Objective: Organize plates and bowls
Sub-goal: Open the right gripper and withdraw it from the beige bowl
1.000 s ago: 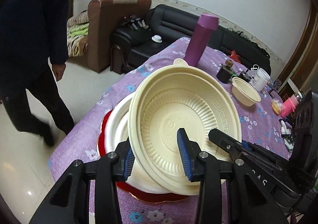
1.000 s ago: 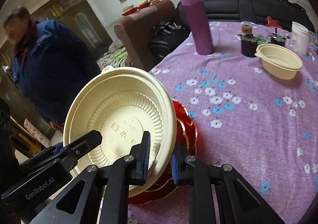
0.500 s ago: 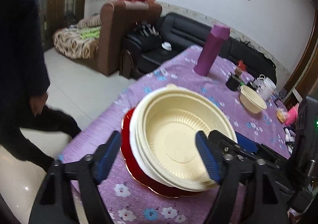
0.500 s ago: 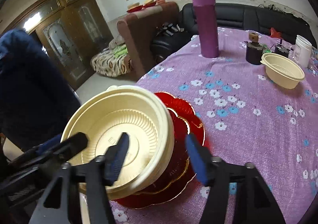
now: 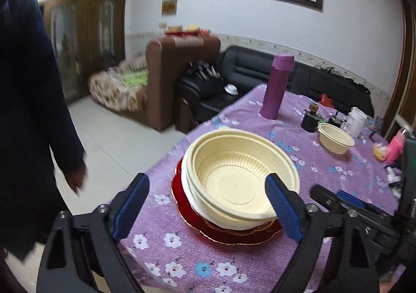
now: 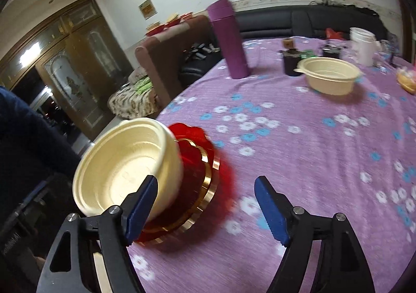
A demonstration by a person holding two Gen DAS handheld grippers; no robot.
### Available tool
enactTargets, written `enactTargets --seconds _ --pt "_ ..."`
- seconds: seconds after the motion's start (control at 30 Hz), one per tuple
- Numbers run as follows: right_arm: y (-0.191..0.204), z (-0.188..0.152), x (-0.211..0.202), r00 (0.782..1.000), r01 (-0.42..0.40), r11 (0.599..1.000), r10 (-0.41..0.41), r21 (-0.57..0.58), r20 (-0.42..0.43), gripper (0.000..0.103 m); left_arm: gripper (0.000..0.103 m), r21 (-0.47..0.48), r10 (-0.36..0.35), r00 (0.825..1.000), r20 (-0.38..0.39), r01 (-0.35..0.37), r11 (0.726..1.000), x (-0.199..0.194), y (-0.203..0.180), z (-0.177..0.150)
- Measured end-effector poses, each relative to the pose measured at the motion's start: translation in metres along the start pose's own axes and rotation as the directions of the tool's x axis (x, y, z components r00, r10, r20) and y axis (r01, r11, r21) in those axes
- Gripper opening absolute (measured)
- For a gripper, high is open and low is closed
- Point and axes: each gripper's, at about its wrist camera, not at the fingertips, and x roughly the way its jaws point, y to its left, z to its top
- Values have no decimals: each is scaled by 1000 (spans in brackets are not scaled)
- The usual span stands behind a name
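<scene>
A large cream bowl sits nested in a white bowl on a stack of red plates near the table's edge. My left gripper hangs just short of the stack, its jaws opening; the blue pads stand wide of the rim and touch nothing. In the right wrist view the same cream bowl and gold-rimmed red plates lie at lower left. My right gripper is also opening, with only the plates' edge and tablecloth between its fingers. A smaller cream bowl stands at the far right.
A purple flask, a dark jar and a white cup stand at the back of the purple flowered tablecloth. A person in a dark blue coat stands left of the table. Sofas line the far wall.
Both grippers were shut on the tilted cream bowl's rim. They have let go and drawn back, and the bowl now rests level in the stack.
</scene>
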Motion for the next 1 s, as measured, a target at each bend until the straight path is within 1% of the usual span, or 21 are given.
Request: enactTargets --seconds 0.07,0.17,0.3,0.53,0.8,1.0 --pt "-11 -9 -11 1000 24 1000 -24 14 19 82 97 30 21 999 33 -22 999 -10 -11 -5" --pt "-24 -22 -25 997 56 998 -58 35 43 83 98 75 21 998 52 -25 997 -18 -29 -12" --pt "-39 -37 -43 991 106 993 -110 48 74 85 98 133 0 1000 24 -4 991 -20 -54 -21" --pt "-52 -51 -66 976 180 983 -181 20 120 88 98 216 -21 1000 -2 21 976 -25 -93 -35" --pt "-72 -55 -78 973 188 980 -195 61 125 89 98 294 -21 1000 -13 24 955 -24 -122 -45" --pt "-84 -58 -77 974 185 978 -195 90 114 89 98 310 -22 999 -37 32 950 -19 -130 -50"
